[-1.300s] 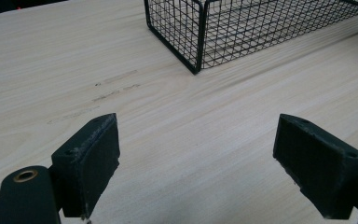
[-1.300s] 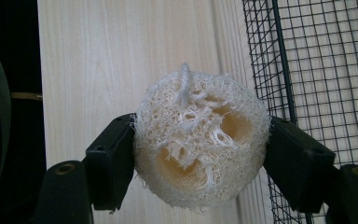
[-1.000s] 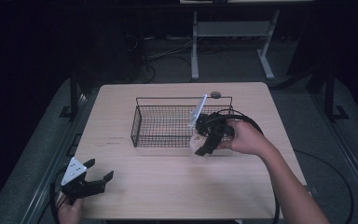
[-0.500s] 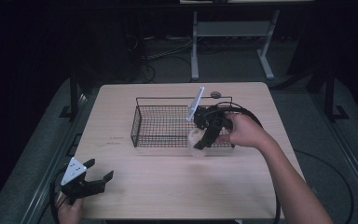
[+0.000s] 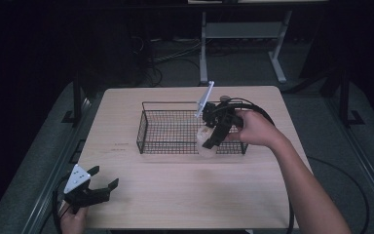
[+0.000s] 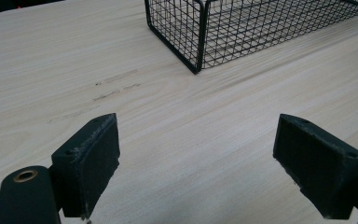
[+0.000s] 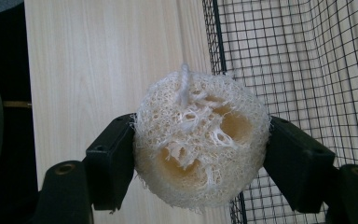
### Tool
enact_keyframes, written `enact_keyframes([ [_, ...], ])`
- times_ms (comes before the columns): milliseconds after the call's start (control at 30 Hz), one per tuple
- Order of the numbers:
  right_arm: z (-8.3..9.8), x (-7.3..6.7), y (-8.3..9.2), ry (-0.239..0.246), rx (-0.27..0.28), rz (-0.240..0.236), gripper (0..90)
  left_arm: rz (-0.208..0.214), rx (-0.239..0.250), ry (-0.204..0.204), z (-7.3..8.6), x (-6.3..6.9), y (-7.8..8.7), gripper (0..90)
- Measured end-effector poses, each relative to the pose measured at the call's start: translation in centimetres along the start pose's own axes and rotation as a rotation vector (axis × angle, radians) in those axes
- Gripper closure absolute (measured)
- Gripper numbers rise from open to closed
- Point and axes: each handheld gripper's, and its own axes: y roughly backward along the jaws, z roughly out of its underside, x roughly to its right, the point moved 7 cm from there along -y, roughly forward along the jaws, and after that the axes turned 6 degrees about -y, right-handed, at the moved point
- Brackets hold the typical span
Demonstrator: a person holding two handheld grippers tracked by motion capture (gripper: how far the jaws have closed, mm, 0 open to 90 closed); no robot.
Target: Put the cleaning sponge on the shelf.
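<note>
Sponge (image 7: 199, 144): round, pale, fibrous loofah with holes
Right gripper (image 7: 200, 154): fingers clamp sponge by the basket (image 5: 170, 131)
Left gripper (image 6: 209, 163): fingers wide, over bench (image 6: 205, 121)

The loofah (image 7: 199, 144) was cream with tan hollows, the wire basket (image 5: 175, 127) black-gridded, and the table (image 5: 185, 195) pale wood-grained.

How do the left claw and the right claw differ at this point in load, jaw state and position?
The left claw stands open with nothing between its jaws; the right claw is shut on a loofah sponge. The left claw sits low at the near left corner of the table; the right claw is raised at the front wall of the wire basket. Both have black jaws and are hand-held.
</note>
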Motion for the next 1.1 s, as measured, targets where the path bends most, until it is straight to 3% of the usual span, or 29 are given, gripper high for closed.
enact_keyframes([
  [667,-1.2,1.5,0.8,-0.002,-0.025,0.024,28.6,0.000,0.001,-0.003,0.0,-0.1,0.0,13.7],
  [1100,-1.9,3.1,1.0,-0.037,-0.016,0.025,28.6,-0.003,0.001,-0.001,0.0,-0.2,0.0,13.7],
])
